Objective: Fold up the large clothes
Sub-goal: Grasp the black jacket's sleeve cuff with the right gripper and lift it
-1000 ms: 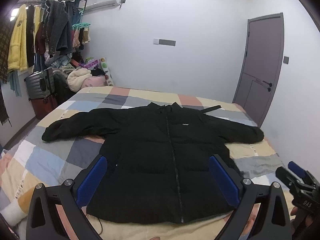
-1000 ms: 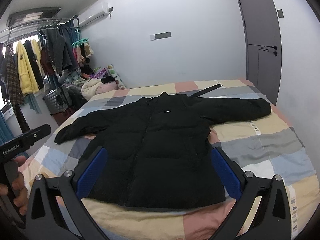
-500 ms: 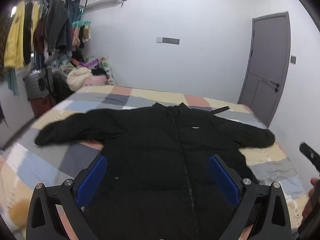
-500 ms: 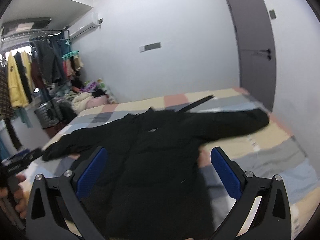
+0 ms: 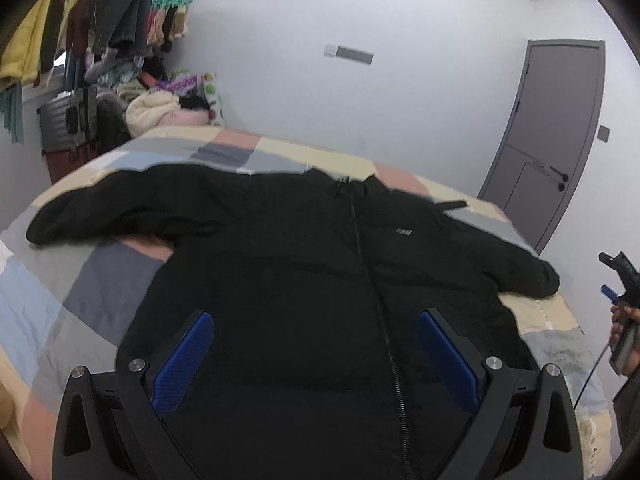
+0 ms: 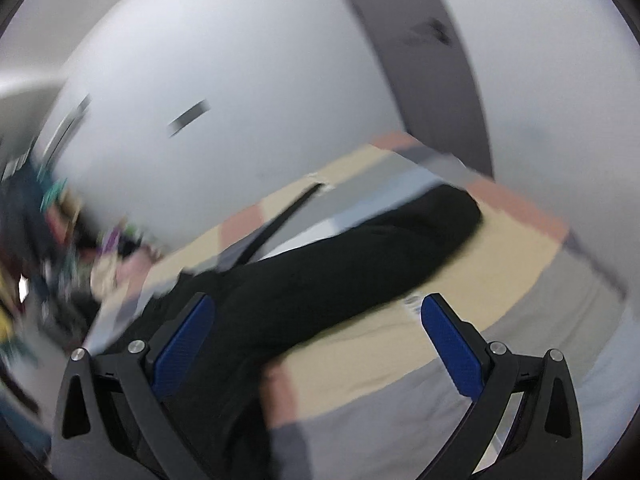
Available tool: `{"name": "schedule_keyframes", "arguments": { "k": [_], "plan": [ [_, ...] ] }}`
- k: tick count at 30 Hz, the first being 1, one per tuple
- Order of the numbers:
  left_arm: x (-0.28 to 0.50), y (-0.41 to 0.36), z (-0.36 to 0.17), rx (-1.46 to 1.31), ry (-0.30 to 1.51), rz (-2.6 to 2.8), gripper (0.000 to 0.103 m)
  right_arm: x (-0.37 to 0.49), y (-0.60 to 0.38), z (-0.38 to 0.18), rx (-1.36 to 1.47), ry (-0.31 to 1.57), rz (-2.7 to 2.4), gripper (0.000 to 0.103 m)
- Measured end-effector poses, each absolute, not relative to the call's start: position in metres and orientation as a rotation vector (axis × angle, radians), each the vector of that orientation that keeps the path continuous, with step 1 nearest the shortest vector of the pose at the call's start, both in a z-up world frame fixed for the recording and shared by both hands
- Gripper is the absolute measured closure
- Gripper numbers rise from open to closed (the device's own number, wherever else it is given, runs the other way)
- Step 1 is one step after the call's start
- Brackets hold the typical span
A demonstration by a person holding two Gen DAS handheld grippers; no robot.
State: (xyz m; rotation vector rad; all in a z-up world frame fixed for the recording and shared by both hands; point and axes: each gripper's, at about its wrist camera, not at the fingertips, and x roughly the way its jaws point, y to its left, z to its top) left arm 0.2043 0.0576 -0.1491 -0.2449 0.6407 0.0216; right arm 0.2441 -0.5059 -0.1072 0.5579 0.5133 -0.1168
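A large black zip-up padded jacket (image 5: 312, 264) lies flat, front up, on the patchwork bed (image 5: 80, 304), both sleeves spread out sideways. My left gripper (image 5: 316, 352) is open and empty, hovering over the jacket's lower front. My right gripper (image 6: 318, 332) is open and empty, held above the jacket's right sleeve (image 6: 360, 256); this view is blurred and tilted. The right gripper also shows in the left wrist view (image 5: 618, 280) at the far right edge, past the sleeve cuff.
A black strap (image 6: 280, 220) lies on the bed behind the sleeve. A rack of hanging clothes (image 5: 80, 20), a suitcase (image 5: 64, 124) and a pile of laundry (image 5: 160, 108) stand at the far left. A grey door (image 5: 552, 132) is at the right.
Both grippers moved forward over the bed. The left one came closer above the jacket's body. The right one swung right toward the right sleeve, with strong blur. The jacket has not moved.
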Motion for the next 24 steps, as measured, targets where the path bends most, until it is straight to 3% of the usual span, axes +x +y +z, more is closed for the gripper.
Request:
{"name": "schedule_keyframes", "arguments": {
  "k": [5,9,17,22,23,24],
  "plan": [
    [0.224,0.054,-0.163,-0.255,0.651,0.038,0.001,0.297,-0.57,-0.171,0.744,0.537,-0.212,0.011],
    [0.239,0.046,-0.168,-0.251,0.623,0.068,0.001,0.337,-0.599,-0.204,0.777,0.531,-0.284,0.028],
    [0.268,0.031,-0.186,-0.174,0.601,0.114,0.001,0.398,-0.643,-0.259,0.796,0.499,-0.419,0.028],
    [0.282,0.037,-0.203,-0.229,0.655,0.132,0.001,0.414,-0.644,-0.261,0.754,0.405,-0.429,0.029],
    [0.283,0.038,-0.205,-0.237,0.651,0.14,0.001,0.416,-0.646,-0.261,0.754,0.403,-0.417,0.039],
    [0.283,0.039,-0.206,-0.238,0.651,0.144,0.001,0.415,-0.648,-0.26,0.759,0.405,-0.414,0.061]
  ]
}}
